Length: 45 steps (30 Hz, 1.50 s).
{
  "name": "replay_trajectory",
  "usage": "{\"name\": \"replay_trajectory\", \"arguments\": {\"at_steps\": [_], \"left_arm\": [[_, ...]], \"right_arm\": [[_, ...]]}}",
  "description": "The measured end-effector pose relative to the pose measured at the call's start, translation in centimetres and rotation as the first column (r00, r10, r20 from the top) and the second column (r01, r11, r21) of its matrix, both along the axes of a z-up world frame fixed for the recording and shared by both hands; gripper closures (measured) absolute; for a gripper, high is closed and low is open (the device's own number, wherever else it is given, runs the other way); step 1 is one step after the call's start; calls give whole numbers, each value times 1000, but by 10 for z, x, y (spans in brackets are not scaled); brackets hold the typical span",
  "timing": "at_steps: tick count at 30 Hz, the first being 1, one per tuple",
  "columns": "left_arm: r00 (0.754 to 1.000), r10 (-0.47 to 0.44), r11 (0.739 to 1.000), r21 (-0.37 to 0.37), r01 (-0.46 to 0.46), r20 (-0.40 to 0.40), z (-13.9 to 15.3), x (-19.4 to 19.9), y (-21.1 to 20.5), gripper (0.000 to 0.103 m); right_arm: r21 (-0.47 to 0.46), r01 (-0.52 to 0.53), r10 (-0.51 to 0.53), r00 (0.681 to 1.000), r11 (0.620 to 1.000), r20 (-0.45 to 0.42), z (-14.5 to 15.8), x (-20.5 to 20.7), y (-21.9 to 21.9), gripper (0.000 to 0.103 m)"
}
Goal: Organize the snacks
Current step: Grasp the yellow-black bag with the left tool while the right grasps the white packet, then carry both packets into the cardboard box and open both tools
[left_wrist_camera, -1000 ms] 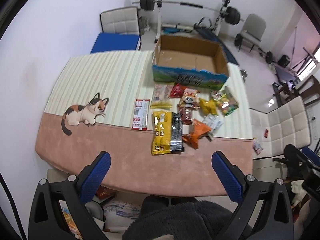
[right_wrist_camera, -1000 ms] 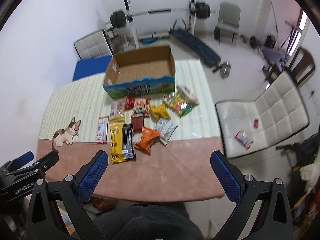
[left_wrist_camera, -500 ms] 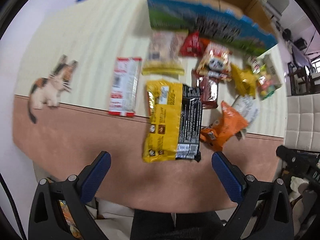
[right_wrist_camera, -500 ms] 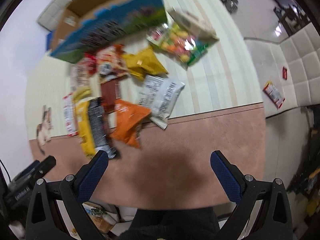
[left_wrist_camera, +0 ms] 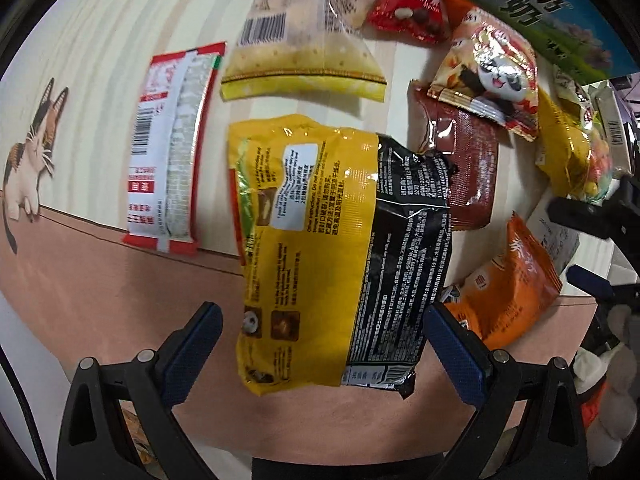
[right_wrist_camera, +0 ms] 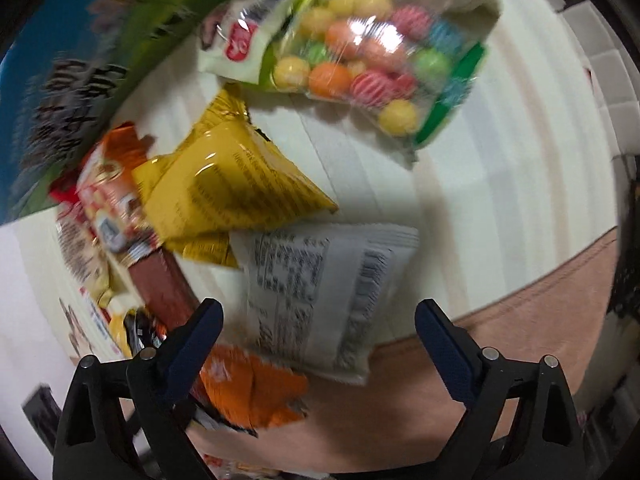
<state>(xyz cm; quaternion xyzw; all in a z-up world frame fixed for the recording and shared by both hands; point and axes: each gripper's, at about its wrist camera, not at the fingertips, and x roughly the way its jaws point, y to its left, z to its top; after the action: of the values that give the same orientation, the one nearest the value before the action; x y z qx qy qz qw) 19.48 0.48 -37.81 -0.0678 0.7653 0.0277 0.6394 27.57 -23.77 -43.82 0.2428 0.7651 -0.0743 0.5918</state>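
The left gripper (left_wrist_camera: pixel 322 338) hangs low over the table with its blue-padded fingers (left_wrist_camera: pixel 192 350) spread wide and nothing between them but the near end of a big yellow-and-black packet (left_wrist_camera: pixel 332 248), which lies flat across the line where the striped cream cloth (left_wrist_camera: pixel 100 40) meets the pink band (left_wrist_camera: pixel 100 300); whether the pads touch the packet cannot be told. Left of that packet lies a long red-and-white packet (left_wrist_camera: pixel 170 160), apart from it, and beyond it a clear bag with a yellow edge (left_wrist_camera: pixel 308 48). Further back sit a small red pouch (left_wrist_camera: pixel 412 8) and a panda-printed bag (left_wrist_camera: pixel 488 68) resting partly on a dark red packet (left_wrist_camera: pixel 460 160). An orange bag (left_wrist_camera: pixel 508 276) lies just right of the big packet, by the right finger. A cartoon cat (left_wrist_camera: pixel 28 160) is printed on the cloth at far left. The printed side of a cardboard box (left_wrist_camera: pixel 540 4) runs along the back. The right gripper (right_wrist_camera: pixel 316 338) is likewise wide open and holds nothing; between its fingers lies a white packet with black print (right_wrist_camera: pixel 320 296), with a yellow bag (right_wrist_camera: pixel 228 184) just behind it overlapping its far edge, and a clear bag of coloured balls (right_wrist_camera: pixel 368 56) further back, near the box (right_wrist_camera: pixel 72 80). The orange bag (right_wrist_camera: pixel 248 392) lies under the right gripper's left finger (right_wrist_camera: pixel 192 344). This view is blurred
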Motion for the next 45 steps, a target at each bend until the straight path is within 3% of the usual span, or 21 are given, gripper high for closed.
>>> {"name": "replay_trajectory", "arguments": {"at_steps": [2, 6, 9, 14, 23, 26, 28, 36, 45], "left_arm": [[1000, 8, 1000, -6, -8, -6, -4, -1, 1, 0], [999, 30, 999, -43, -31, -17, -13, -2, 4, 0], [999, 47, 996, -70, -49, -18, -14, 3, 4, 0], [997, 67, 995, -66, -69, -36, -25, 18, 10, 0], [999, 23, 1000, -15, -24, -45, -62, 20, 6, 0], [997, 69, 998, -11, -69, -21, -64, 17, 16, 12], [996, 91, 995, -25, -91, -13, -62, 15, 22, 15], [994, 104, 995, -1, -104, 30, -47, -8, 28, 16], [992, 94, 995, 10, -95, 90, -9, -38, 7, 16]], "right_arm": [[-10, -17, 16, 1000, 1000, -21, -6, 2, 5, 14], [-35, -153, 153, 988, 988, -24, -3, -1, 14, 28], [-111, -280, 277, 960, 954, -38, 0, -15, 11, 28], [-118, -371, 368, 929, 921, -44, 3, -33, 4, 28], [-113, -297, 296, 955, 948, -29, -7, -62, -4, 26], [-115, -268, 266, 963, 957, -30, -13, -62, -4, 26], [-126, -264, 263, 964, 956, -24, -14, -69, -4, 28], [-175, -267, 277, 960, 948, 33, 20, -98, -16, 30], [-114, -313, 328, 933, 943, 148, 80, -164, -10, 30]]}}
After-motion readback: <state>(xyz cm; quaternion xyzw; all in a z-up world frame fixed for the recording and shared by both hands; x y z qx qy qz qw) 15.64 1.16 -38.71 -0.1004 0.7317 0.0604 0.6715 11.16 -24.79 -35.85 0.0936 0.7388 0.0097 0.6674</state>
